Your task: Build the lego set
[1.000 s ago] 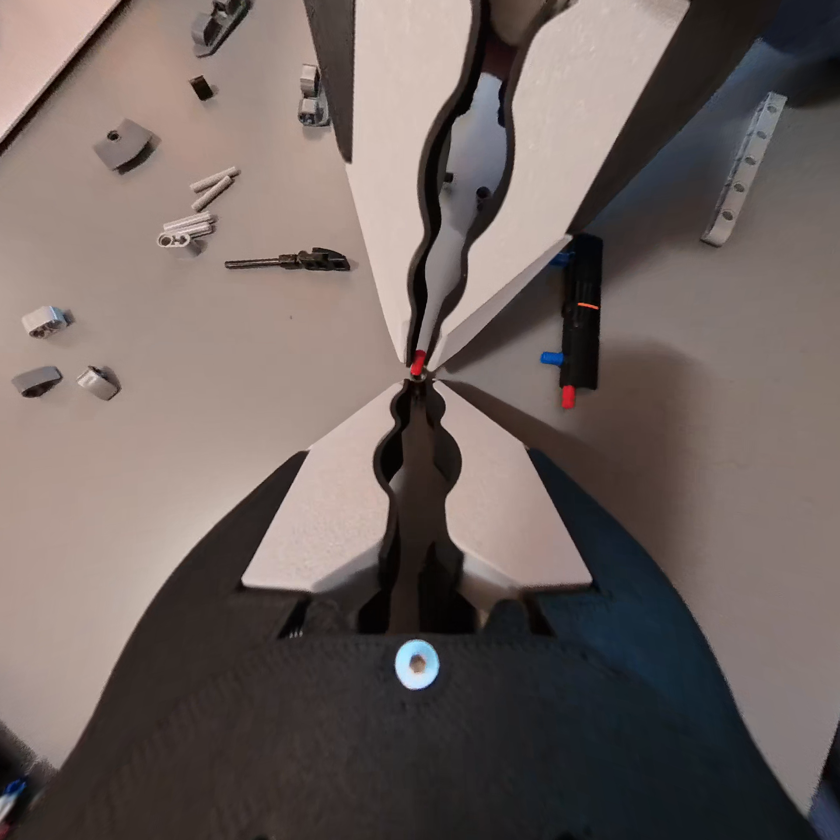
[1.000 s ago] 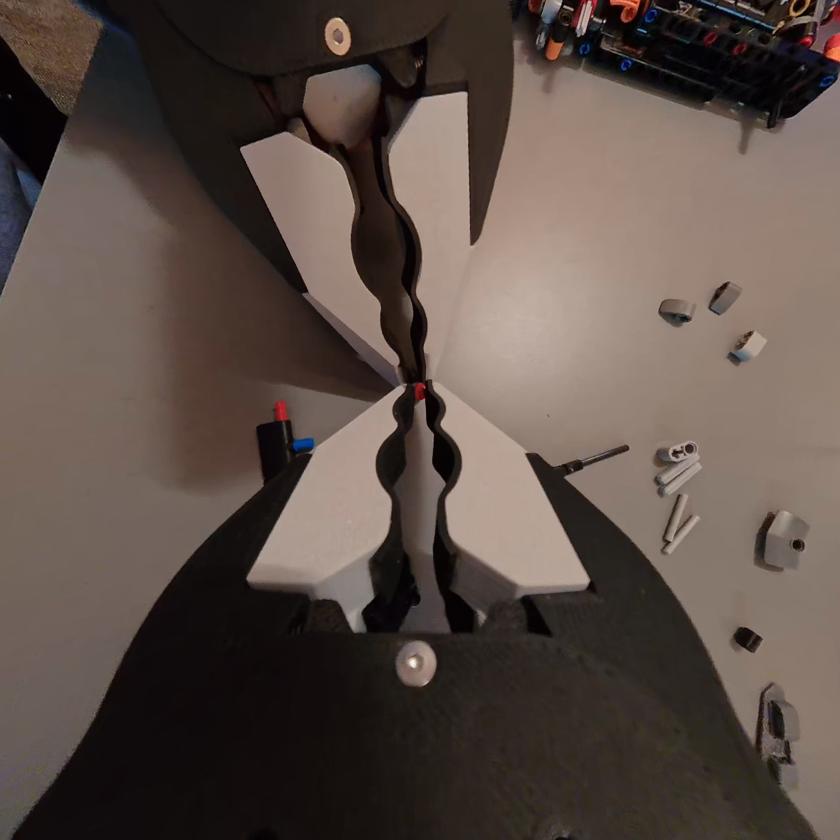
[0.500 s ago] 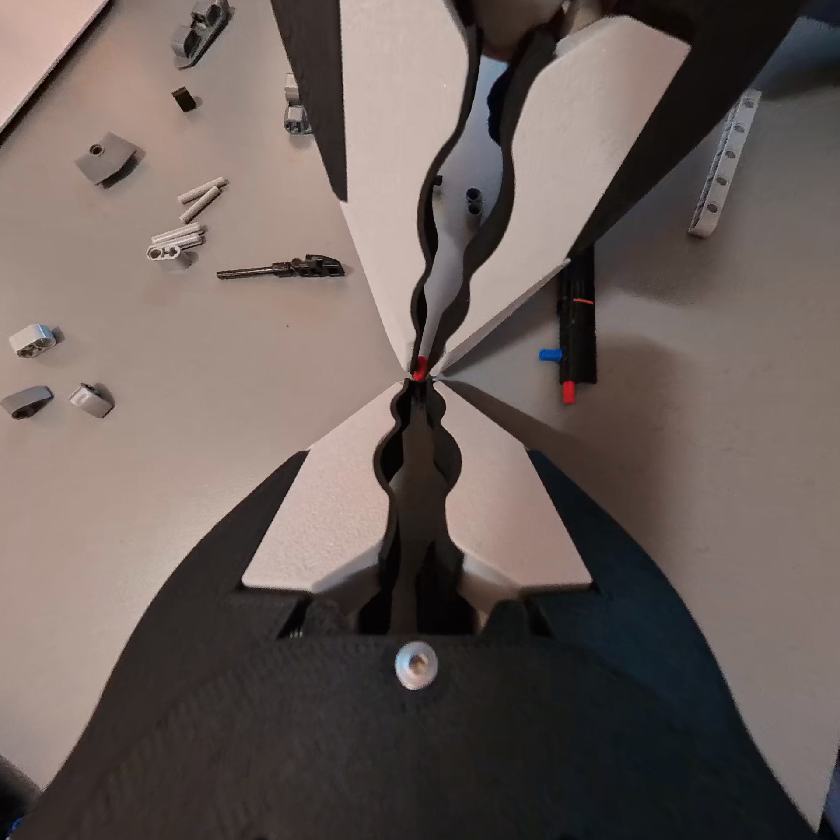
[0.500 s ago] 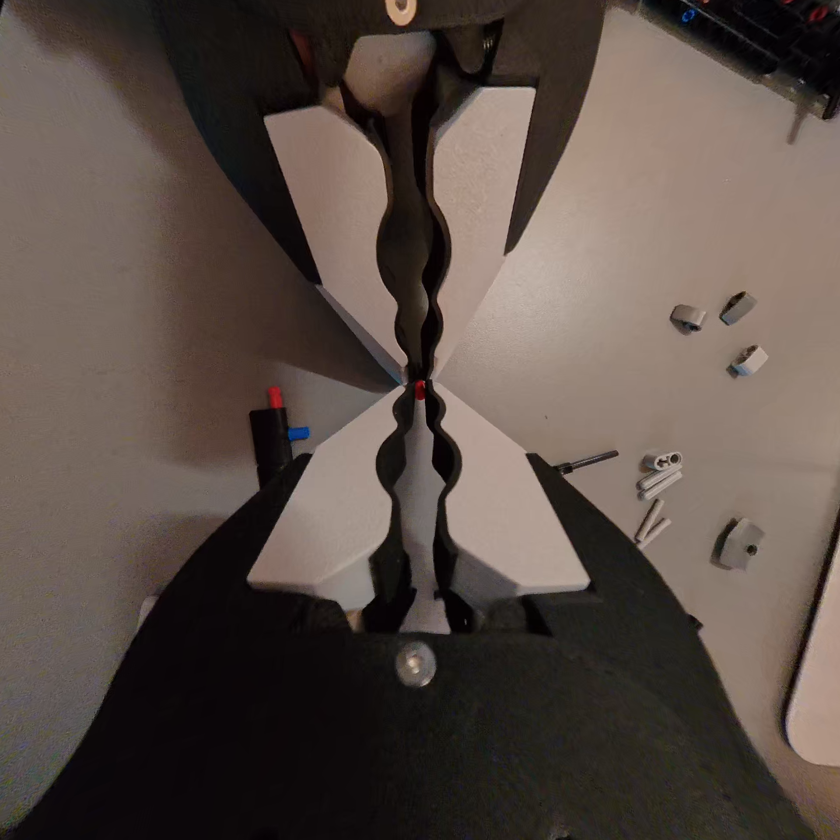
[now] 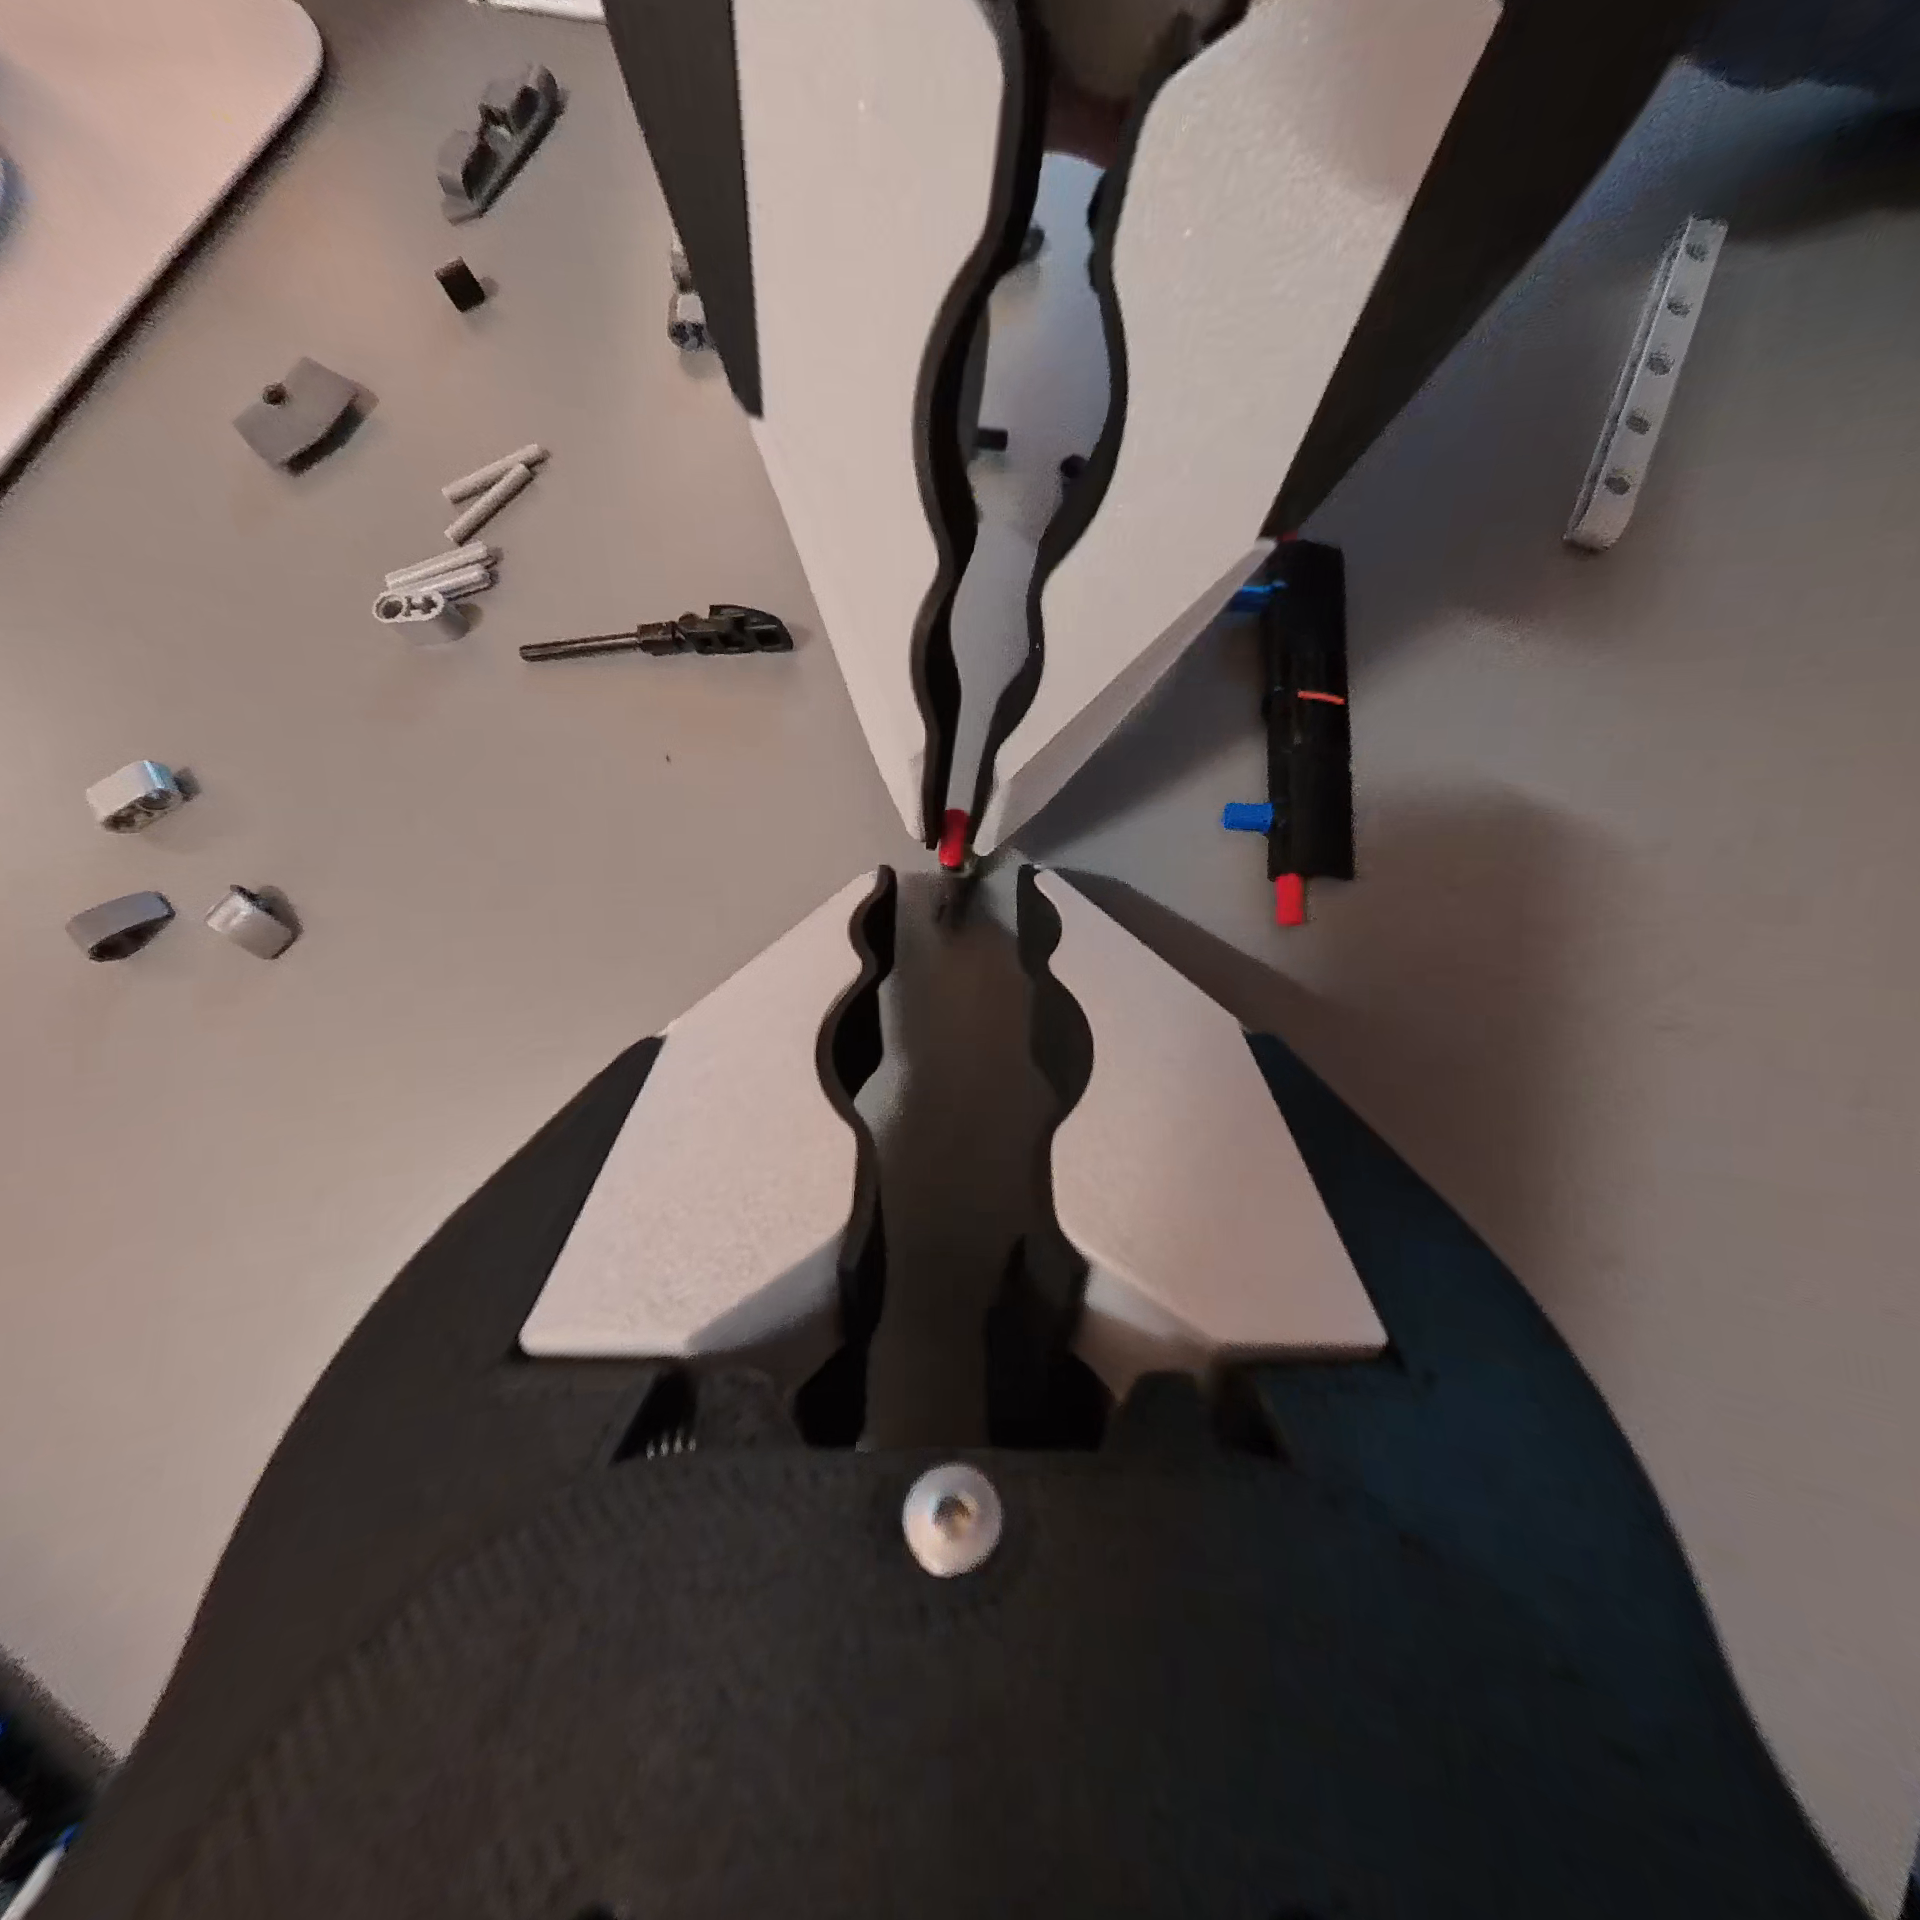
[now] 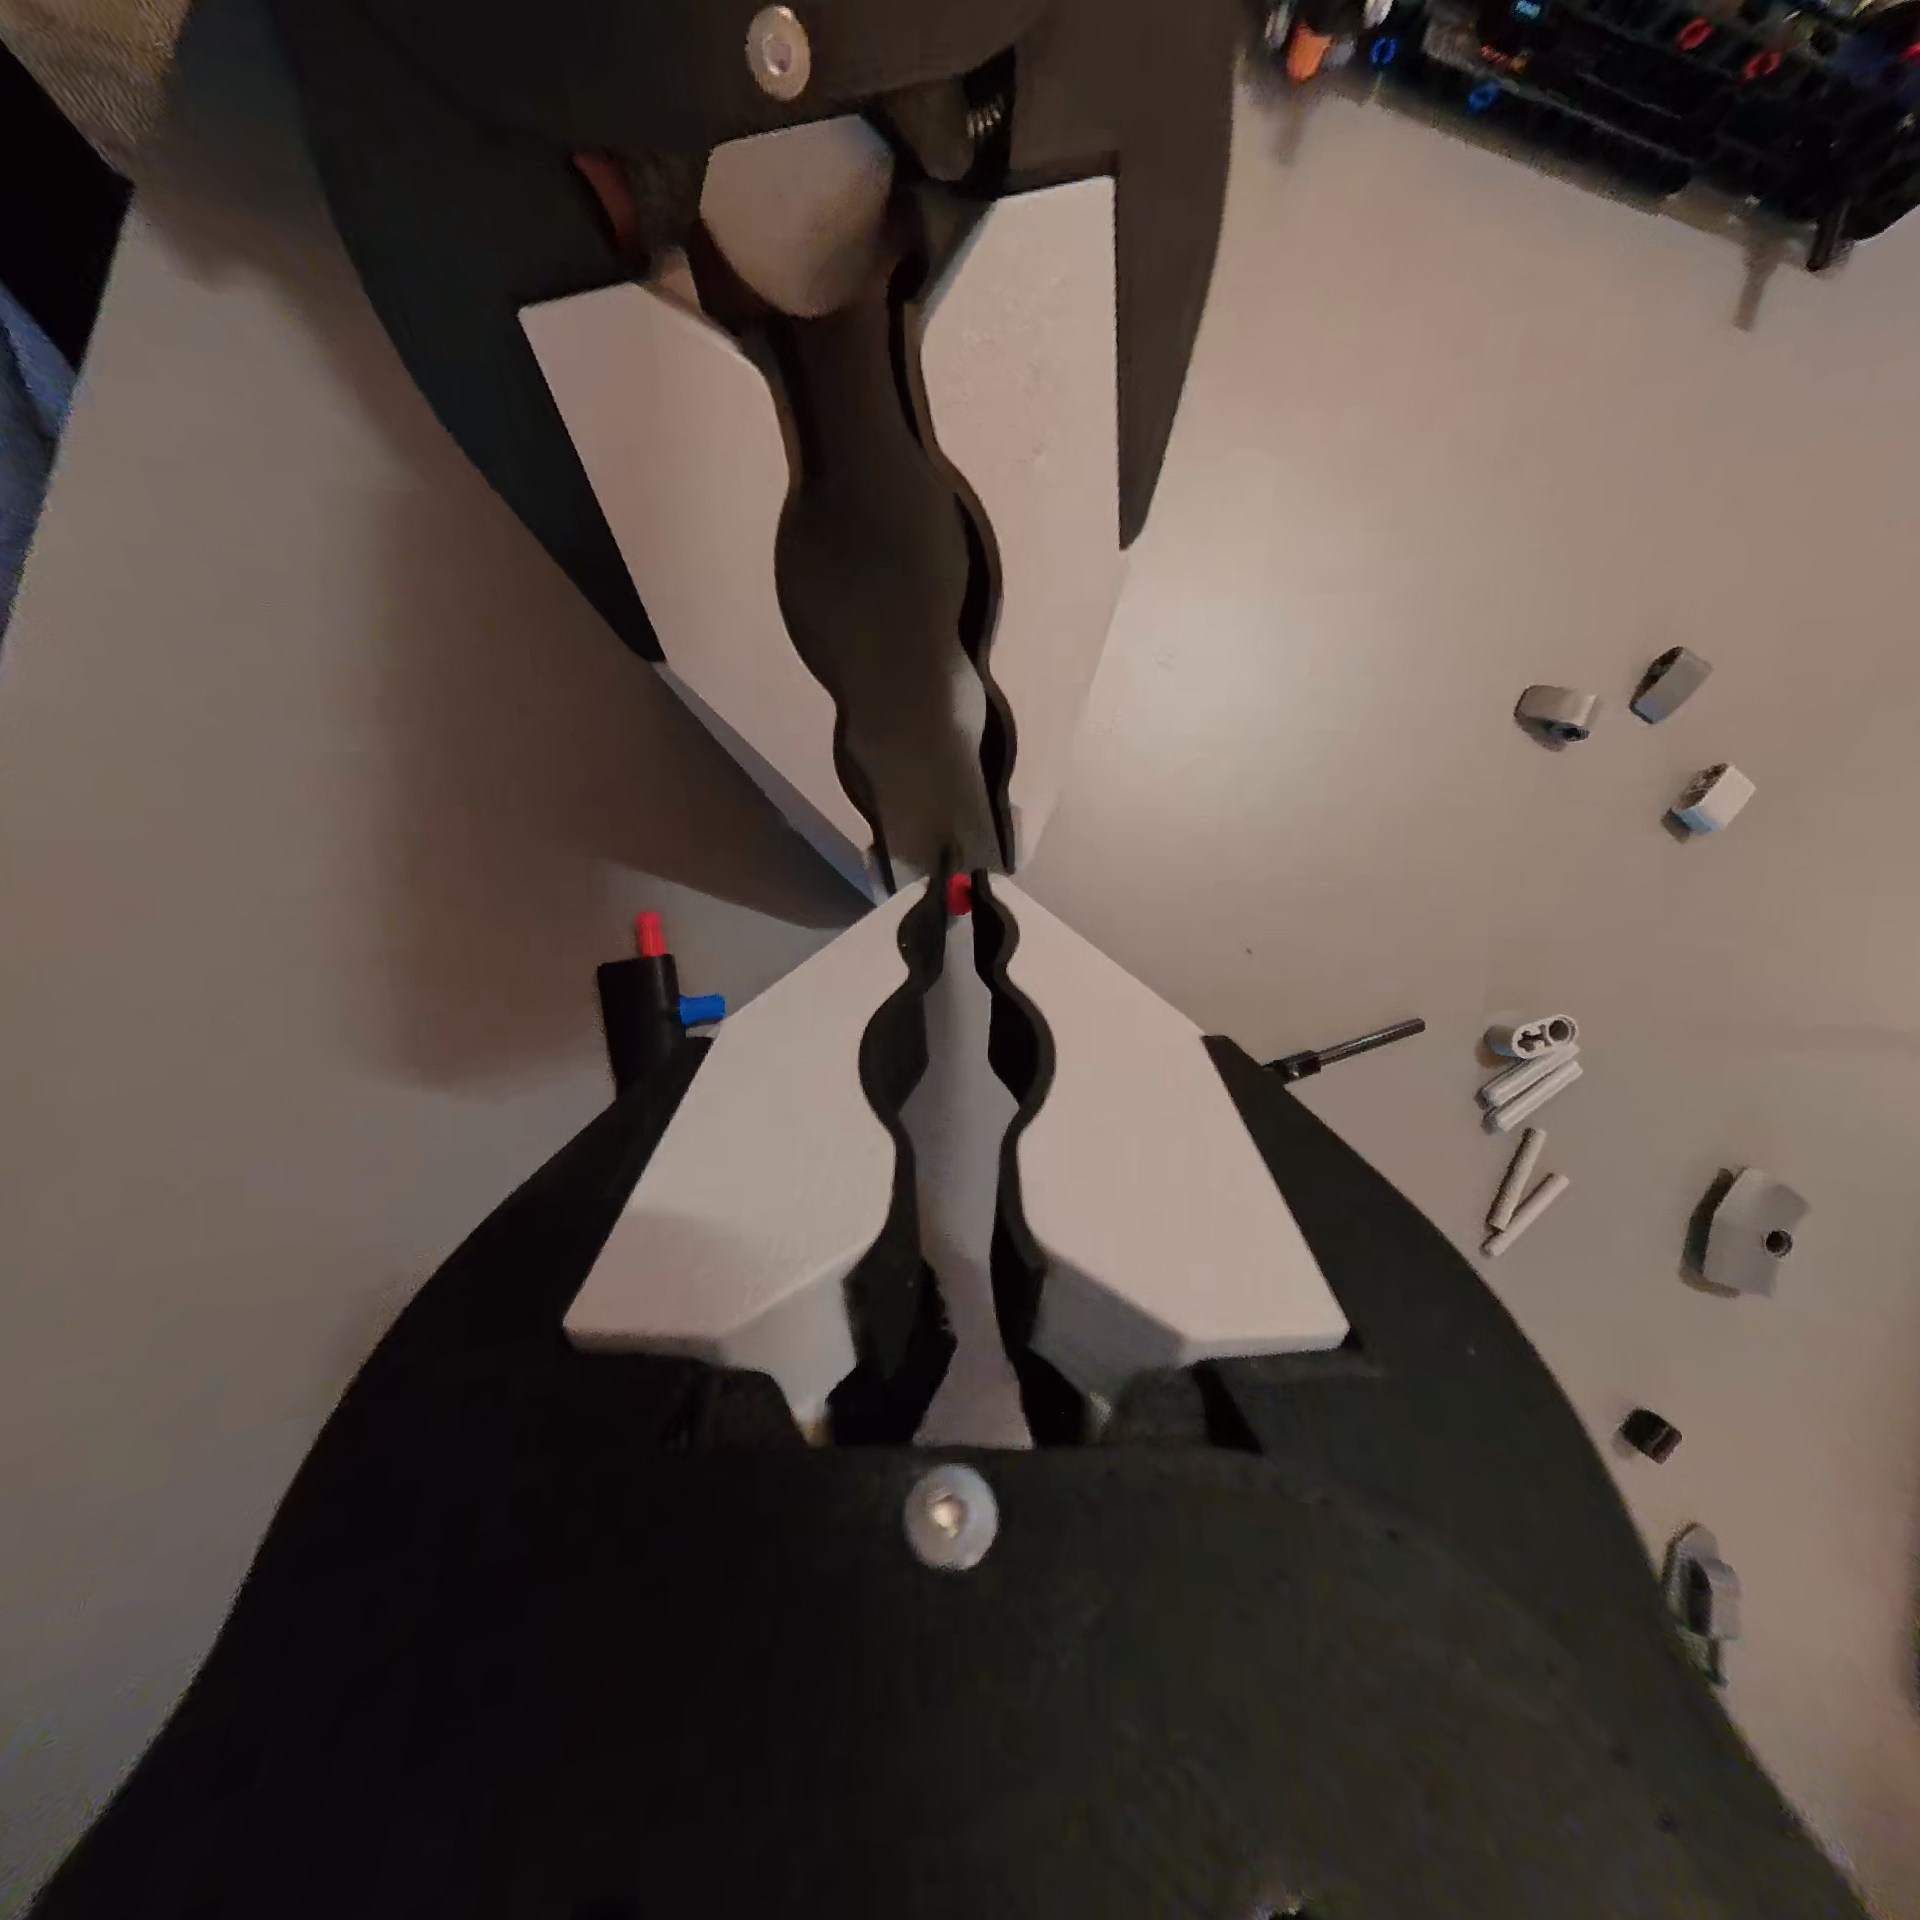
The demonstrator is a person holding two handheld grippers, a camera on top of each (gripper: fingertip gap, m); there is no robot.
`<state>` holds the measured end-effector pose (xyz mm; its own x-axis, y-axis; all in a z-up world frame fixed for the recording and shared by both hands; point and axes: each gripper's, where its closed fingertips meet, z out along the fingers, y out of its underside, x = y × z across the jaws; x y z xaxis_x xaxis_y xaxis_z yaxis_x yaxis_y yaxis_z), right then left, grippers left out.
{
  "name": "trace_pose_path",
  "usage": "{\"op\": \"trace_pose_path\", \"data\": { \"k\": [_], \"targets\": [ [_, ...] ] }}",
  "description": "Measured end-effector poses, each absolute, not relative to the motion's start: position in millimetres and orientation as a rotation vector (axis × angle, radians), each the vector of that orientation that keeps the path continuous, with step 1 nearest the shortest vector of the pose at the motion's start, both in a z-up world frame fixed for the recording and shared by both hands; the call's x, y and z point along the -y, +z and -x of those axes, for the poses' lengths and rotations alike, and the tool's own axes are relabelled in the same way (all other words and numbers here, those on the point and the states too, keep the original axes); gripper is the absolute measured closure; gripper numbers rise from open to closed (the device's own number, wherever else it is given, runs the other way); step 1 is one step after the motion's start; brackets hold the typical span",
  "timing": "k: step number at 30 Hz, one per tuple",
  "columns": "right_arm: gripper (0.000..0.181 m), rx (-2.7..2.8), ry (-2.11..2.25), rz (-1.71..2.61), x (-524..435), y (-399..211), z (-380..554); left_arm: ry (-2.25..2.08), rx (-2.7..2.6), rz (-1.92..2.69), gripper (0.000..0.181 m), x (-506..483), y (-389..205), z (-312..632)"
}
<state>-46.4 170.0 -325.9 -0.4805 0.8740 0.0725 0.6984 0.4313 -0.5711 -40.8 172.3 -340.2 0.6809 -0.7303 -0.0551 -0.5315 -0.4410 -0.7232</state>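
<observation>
A small red pin [image 5: 952, 834] is pinched in the tips of my right gripper [image 5: 961, 831], which comes down from the top of the left wrist view. A small dark stub sticks out below the pin. My left gripper [image 5: 956, 883] is open, its tips on either side of that stub and just short of the pin. In the right wrist view, my right gripper [image 6: 956, 902] is shut on the red pin [image 6: 958, 891], and the left gripper [image 6: 940, 852] faces it tip to tip. Both hover above the grey table [image 5: 1558, 1039].
A black beam [image 5: 1307, 717] with blue and red pins lies right of the tips. A long grey beam [image 5: 1652, 384] lies far right. At left are a black axle piece [image 5: 665, 636], grey axles [image 5: 488, 483], grey connectors [image 5: 140, 795] and a white tray [image 5: 125, 187]. A built black assembly [image 6: 1662, 94] stands beyond. The tips of both grippers are at nearly the same place. It is some 7 centimetres from my left tips to the black axle piece [image 5: 665, 636].
My left gripper has opened; its tips were shut against the red pin before. The right gripper still holds the pin. Both have shifted slightly over the table.
</observation>
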Motion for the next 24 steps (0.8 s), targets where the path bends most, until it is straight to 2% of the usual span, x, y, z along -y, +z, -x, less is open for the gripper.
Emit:
{"op": "trace_pose_path", "data": {
  "k": [6, 13, 24],
  "targets": [
    [0.179, 2.258, 0.801, 1.378, -170, -312, 47, -0.238, -0.983, 2.030, 0.167, -176, -318, 39],
    [0.179, 2.020, 1.170, 1.562, -174, -282, 50, -0.013, -0.992, 1.871, 0.177, -182, -291, 42],
    [0.179, 1.787, 1.438, 1.657, -177, -260, 51, 0.115, -0.961, 1.811, 0.179, -187, -274, 46]
  ]
}}
